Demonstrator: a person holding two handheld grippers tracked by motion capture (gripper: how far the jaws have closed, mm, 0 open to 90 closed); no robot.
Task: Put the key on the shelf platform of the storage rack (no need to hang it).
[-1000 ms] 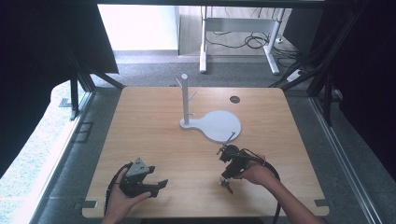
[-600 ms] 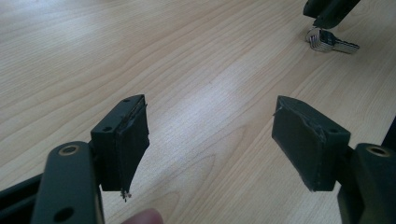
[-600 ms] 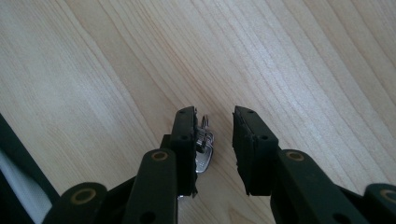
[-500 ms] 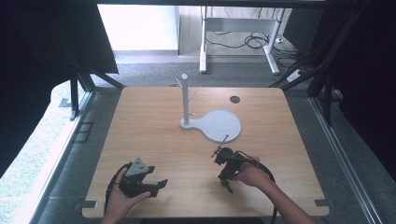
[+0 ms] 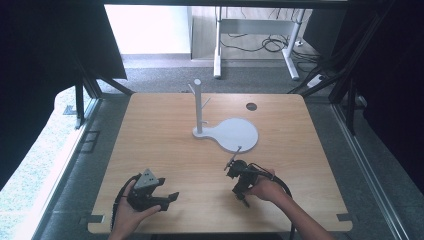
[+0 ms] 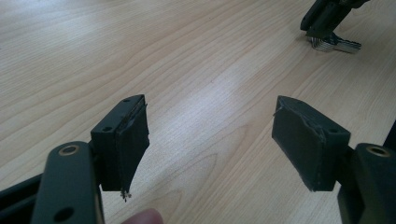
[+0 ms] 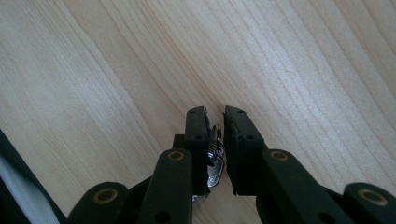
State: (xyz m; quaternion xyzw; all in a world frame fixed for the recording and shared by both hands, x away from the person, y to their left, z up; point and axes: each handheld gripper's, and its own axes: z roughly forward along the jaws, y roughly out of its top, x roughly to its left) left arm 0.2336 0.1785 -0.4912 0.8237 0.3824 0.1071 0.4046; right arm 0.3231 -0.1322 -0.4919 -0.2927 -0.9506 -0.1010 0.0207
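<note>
My right gripper (image 7: 215,121), table's five o'clock: jaws just closed, now clamped on small silver metal keys (image 7: 214,158). My left gripper (image 6: 210,135), seven o'clock: unmoved, jaws apart.

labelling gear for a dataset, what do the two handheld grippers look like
Both are black. The left gripper has two blocky padded jaws on arms with brass-coloured rivets, and a grey three-cornered plate on top. The right gripper has the same black jaws and rivets. A black cable trails from it.
</note>
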